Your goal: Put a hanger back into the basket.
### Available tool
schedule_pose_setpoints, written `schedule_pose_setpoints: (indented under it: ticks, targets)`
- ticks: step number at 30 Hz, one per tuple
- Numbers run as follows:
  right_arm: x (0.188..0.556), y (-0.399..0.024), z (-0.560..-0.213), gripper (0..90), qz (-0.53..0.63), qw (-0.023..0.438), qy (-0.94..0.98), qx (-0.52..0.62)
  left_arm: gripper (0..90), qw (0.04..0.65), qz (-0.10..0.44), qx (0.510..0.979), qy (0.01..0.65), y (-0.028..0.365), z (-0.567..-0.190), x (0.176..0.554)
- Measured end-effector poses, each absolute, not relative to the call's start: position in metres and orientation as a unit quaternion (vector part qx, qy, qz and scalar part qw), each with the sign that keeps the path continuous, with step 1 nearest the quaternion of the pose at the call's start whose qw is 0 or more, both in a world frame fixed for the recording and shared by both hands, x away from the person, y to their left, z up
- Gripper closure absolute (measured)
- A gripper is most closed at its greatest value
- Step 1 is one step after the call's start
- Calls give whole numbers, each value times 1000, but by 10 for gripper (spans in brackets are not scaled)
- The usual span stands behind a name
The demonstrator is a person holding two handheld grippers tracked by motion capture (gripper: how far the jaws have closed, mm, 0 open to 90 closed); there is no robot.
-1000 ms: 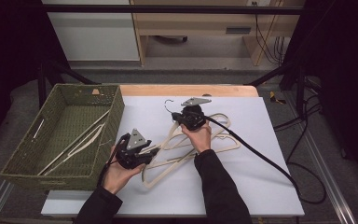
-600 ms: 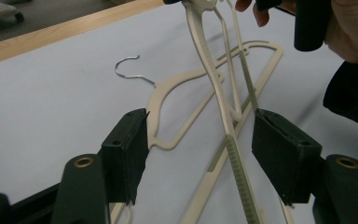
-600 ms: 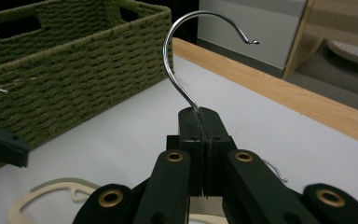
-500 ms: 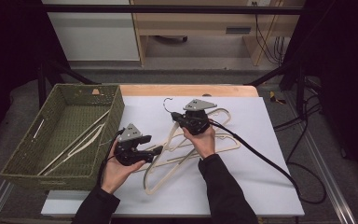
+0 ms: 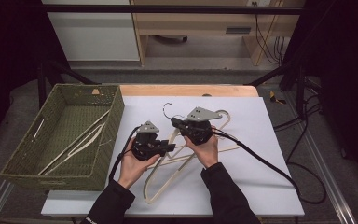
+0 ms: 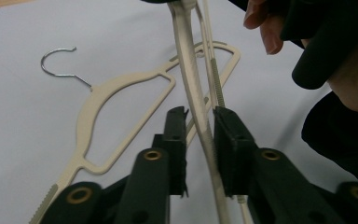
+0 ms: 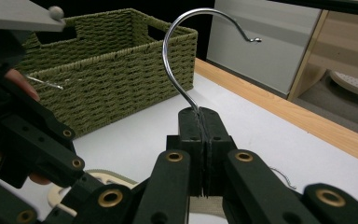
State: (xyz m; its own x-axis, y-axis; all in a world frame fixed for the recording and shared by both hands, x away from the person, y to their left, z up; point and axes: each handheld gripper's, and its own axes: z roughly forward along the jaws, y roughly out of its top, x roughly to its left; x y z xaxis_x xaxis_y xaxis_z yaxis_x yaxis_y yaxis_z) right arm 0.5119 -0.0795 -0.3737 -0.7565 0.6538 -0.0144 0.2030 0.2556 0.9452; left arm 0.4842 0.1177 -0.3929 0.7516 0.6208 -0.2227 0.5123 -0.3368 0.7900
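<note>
Right claw [image 7: 200, 135] clamped tight on the raised cream hanger [image 6: 193, 88] at its steel hook [image 7: 186, 51], above the white desk [image 5: 261, 140]; left claw [image 6: 200, 135] has just been closing round that hanger's arm, pads not visibly pressing; another hanger [image 6: 121, 98] lies flat beneath.

the hangers [image 5: 193, 156] look like smooth cream plastic with a dull sheen, and a ribbed, toothed strip [image 6: 216, 86] runs along 1 arm. their hooks [image 7: 191, 56] are thin bright wire, polished metal that glints. the basket [image 5: 63, 140] is coarse woven fibre, olive green and matt. the table top [image 5: 261, 140] is a flat pale sheet, matt and smooth, edged by a strip [image 5: 186, 90] of light varnished wood. the 2 grippers' jaws are matt black plastic with brass-coloured rivets [image 7: 109, 197]; the pads look faintly grainy. each carries a plate [image 5: 200, 113] of dull grey metal. the sleeves [image 5: 223, 191] are dark matt cloth.
</note>
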Motion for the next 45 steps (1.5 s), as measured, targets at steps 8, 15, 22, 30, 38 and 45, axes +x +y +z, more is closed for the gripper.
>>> schedule_pose_setpoints:
  ticks: [8, 15, 22, 30, 38, 45]
  targets:
    - [502, -84, -369, 892, 551, 215, 759, 272, 835, 459, 72, 807, 364, 118, -391, 481]
    - [490, -95, -361, 778, 551, 211, 760, 273, 862, 450, 125, 811, 353, 116, -383, 470]
    - [466, -122, -352, 637, 567, 195, 753, 270, 863, 468, 138, 801, 347, 122, -374, 464]
    - [441, -168, -360, 317, 570, 196, 737, 305, 863, 471, 165, 806, 319, 131, -353, 456]
    - [428, -208, -379, 108, 544, 204, 736, 347, 862, 477, 188, 809, 289, 144, -324, 446]
    - [416, -230, -388, 71, 540, 214, 722, 375, 863, 487, 204, 807, 266, 168, -288, 441]
